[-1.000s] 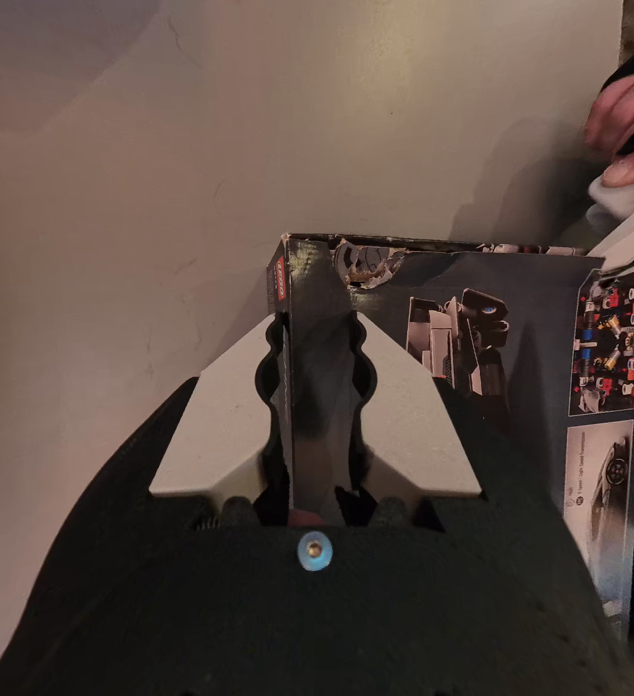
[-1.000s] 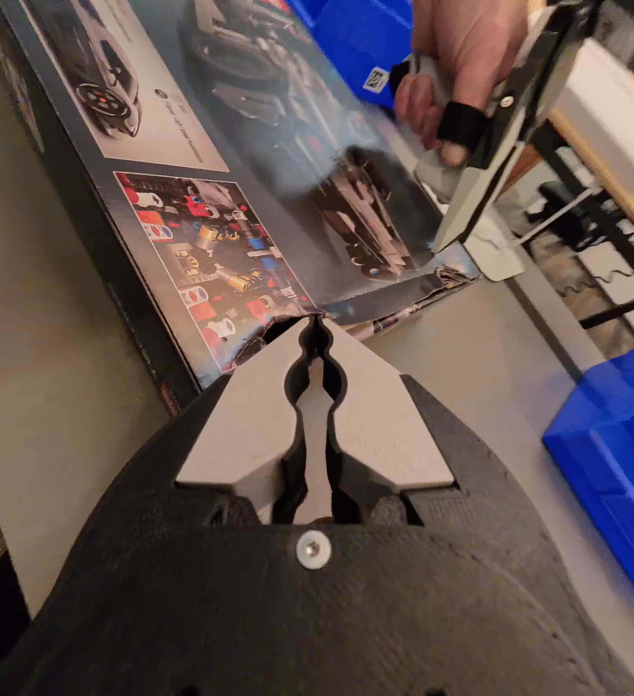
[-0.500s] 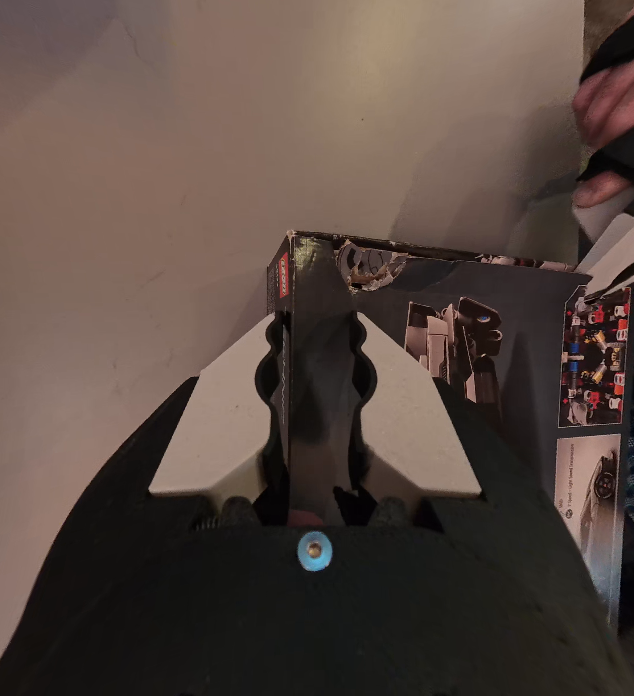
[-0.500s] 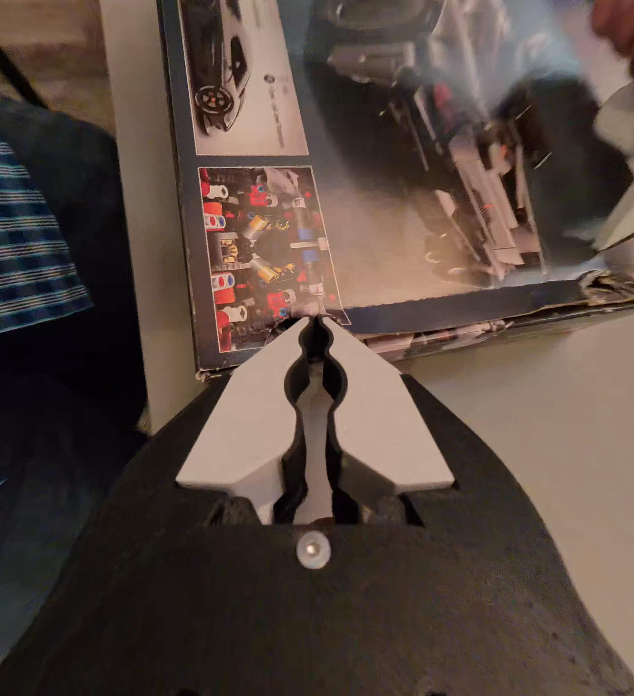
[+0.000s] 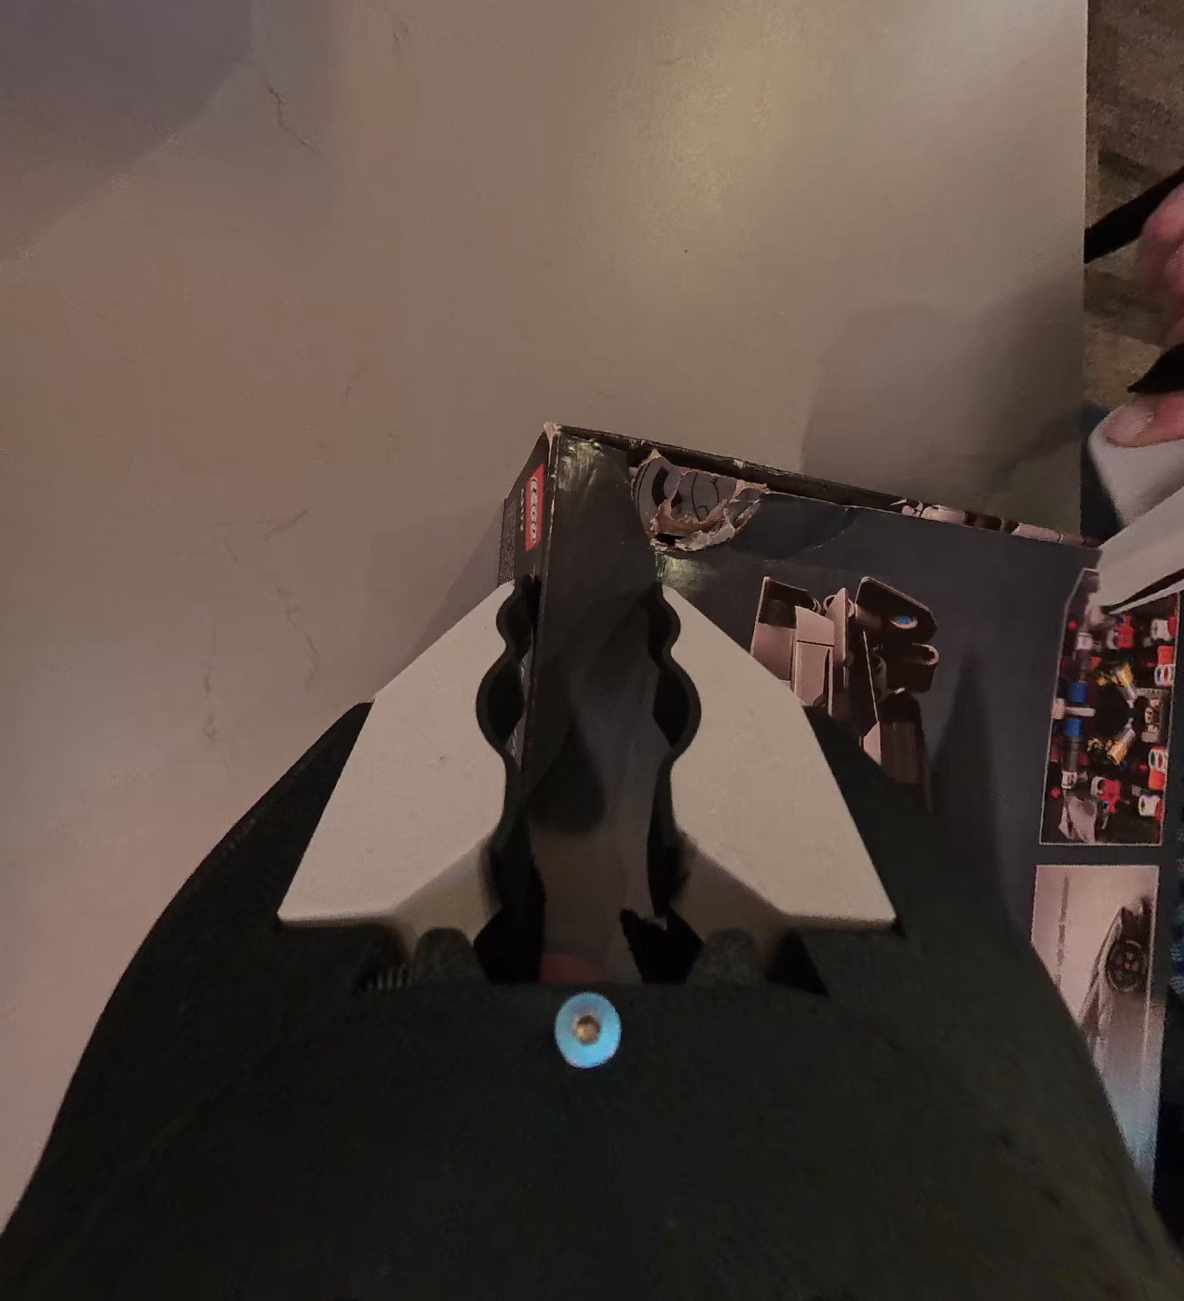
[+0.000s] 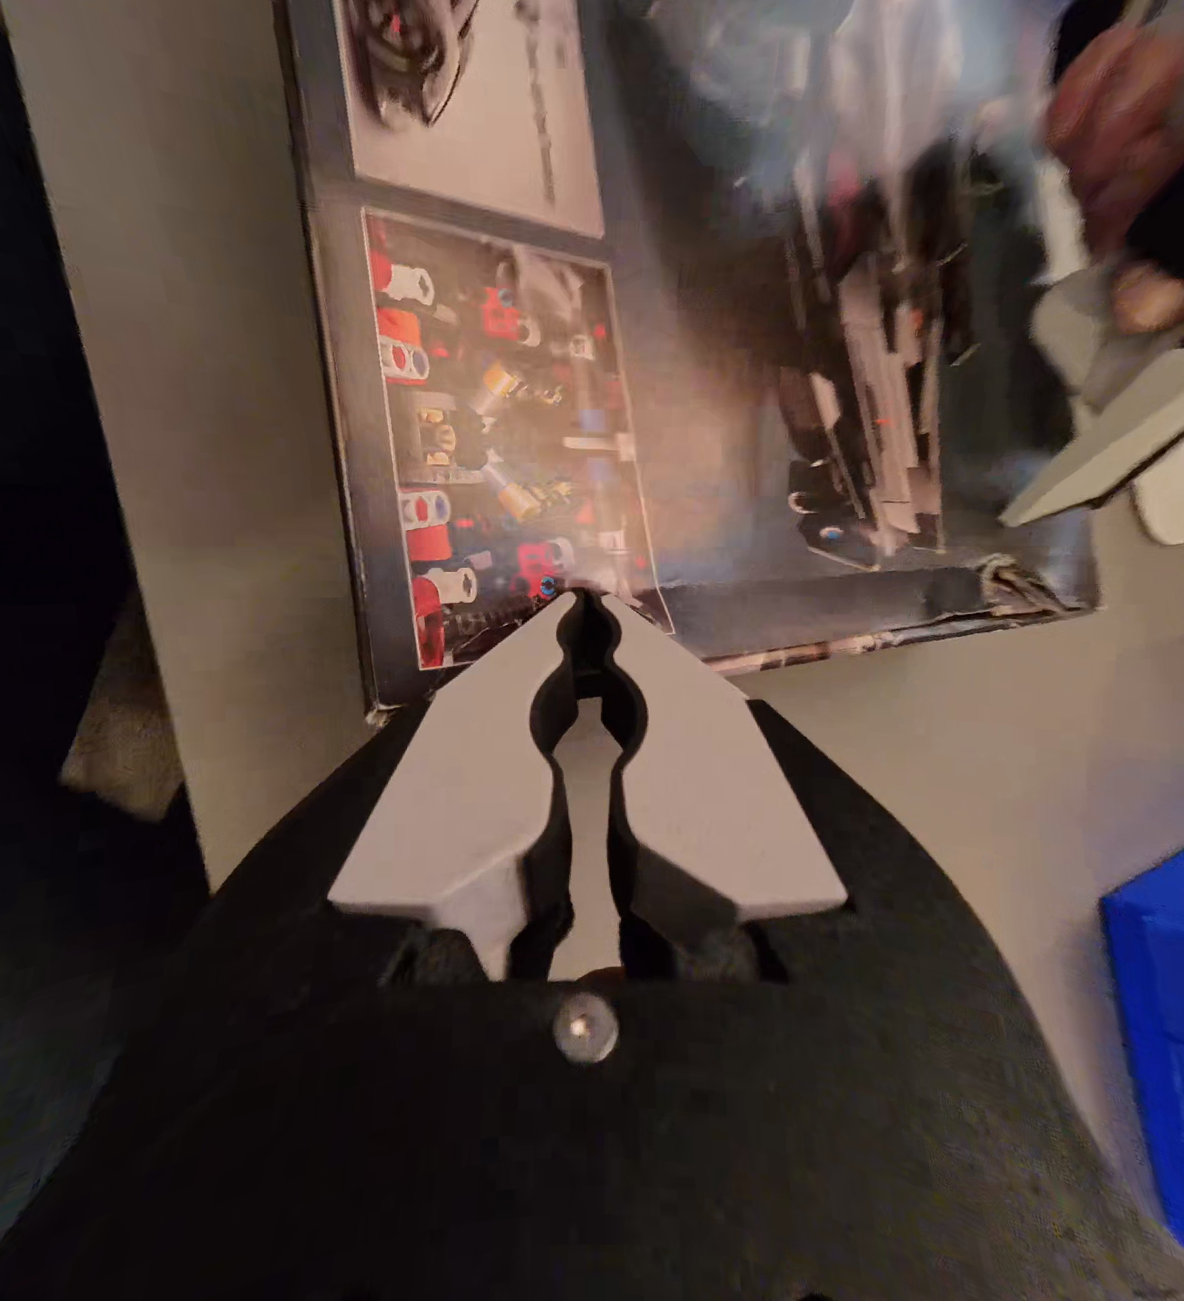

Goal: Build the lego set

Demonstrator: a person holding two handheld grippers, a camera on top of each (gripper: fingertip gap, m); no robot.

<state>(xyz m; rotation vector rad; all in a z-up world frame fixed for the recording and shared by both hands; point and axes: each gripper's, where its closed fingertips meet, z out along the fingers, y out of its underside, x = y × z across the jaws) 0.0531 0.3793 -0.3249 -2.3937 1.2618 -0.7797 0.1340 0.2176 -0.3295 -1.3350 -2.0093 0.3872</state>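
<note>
Cardboard lego box (image 5: 856,676), one: left hand-held gripper (image 5: 589,598) clamps it, right hand-held gripper (image 6: 586,598) pinches its edge.

Dim light on a pale tabletop (image 5: 434,296).

The dark lego box (image 5: 878,704) stands on a narrow edge on the pale table, its printed back panel showing model pictures. One top corner is torn. Its open end seems crumpled, though blur in the right wrist view hides detail.
</note>
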